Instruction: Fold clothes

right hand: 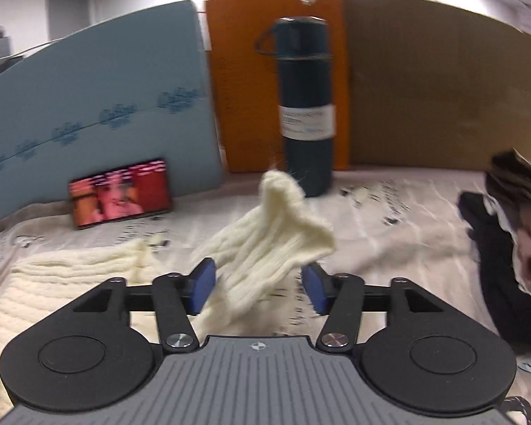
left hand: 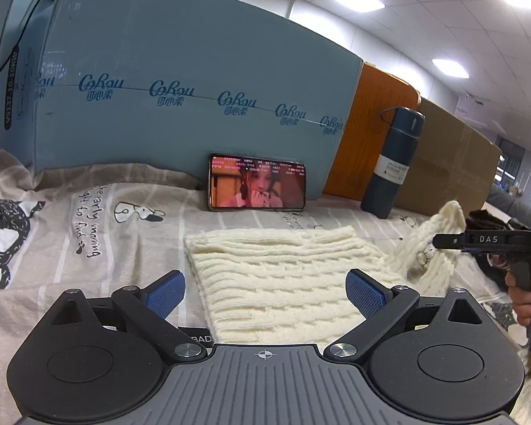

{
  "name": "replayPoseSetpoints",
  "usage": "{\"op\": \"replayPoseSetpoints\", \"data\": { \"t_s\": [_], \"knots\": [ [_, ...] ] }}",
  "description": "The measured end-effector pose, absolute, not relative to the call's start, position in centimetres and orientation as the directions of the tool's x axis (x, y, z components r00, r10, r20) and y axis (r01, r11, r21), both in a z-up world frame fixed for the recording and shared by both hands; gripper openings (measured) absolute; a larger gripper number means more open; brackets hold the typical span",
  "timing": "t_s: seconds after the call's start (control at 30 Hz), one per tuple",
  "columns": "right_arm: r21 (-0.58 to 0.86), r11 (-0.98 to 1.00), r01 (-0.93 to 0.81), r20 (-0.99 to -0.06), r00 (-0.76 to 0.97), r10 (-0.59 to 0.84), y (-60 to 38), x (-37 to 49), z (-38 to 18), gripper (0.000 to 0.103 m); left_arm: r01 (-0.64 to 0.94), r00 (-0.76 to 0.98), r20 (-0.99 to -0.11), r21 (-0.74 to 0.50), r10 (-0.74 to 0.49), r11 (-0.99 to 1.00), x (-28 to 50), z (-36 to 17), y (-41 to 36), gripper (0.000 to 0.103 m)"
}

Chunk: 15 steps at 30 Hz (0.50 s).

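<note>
Cream cable-knit sweater (left hand: pixel 283 276) lies soft and floppy; its raised sleeve (right hand: pixel 276 233) sags between the right gripper's (right hand: pixel 260 285) spread pads, ungripped; left gripper (left hand: pixel 265 295) is held wide, empty.

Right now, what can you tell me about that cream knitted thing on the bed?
The cream knit garment looks like thick, ribbed, cable-patterned wool. Most of it lies flat on the printed sheet, in front of the phone. One end is lifted off the sheet between the right gripper's open blue pads. The left gripper hovers open over the flat part.
</note>
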State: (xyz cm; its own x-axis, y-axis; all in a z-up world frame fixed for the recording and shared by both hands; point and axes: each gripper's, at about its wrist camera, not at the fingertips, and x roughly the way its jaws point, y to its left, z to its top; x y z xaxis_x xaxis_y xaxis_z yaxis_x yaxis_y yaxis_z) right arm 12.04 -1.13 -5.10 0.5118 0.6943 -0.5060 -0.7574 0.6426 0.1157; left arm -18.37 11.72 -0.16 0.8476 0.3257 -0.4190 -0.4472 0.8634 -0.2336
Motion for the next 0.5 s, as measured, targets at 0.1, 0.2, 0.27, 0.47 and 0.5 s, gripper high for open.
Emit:
{"op": "replayPoseSetpoints", "data": {
  "t_s": [0.1, 0.2, 0.27, 0.47, 0.5],
  "knots": [
    [0.062, 0.694, -0.717, -0.535, 0.563, 0.630, -1.0, 13.0, -5.7, 0.069, -0.454, 0.838, -0.432, -0.217, 0.332, 0.864, -18.2, -0.3, 11.7, 0.099],
    [-0.033, 0.756, -0.654, -0.583, 0.627, 0.517, -0.6, 14.0, -6.8, 0.071, -0.465, 0.825, -0.451, -0.197, 0.342, 0.863, -18.0, -0.4, 11.7, 0.099],
    [-0.038, 0.770, -0.637, -0.601, 0.630, 0.492, -1.3, 14.3, -7.3, 0.073, -0.472, 0.815, -0.463, -0.183, 0.348, 0.862, -17.8, -0.5, 11.7, 0.099],
    [0.023, 0.783, -0.622, -0.589, 0.624, 0.513, -4.3, 14.5, -6.7, 0.081, -0.492, 0.786, -0.497, -0.142, 0.367, 0.859, -17.4, -0.9, 11.7, 0.099],
    [0.052, 0.779, -0.625, -0.574, 0.619, 0.536, -5.1, 14.5, -6.3, 0.082, -0.495, 0.781, -0.503, -0.135, 0.370, 0.859, -17.3, -0.9, 11.7, 0.099]
  ]
}}
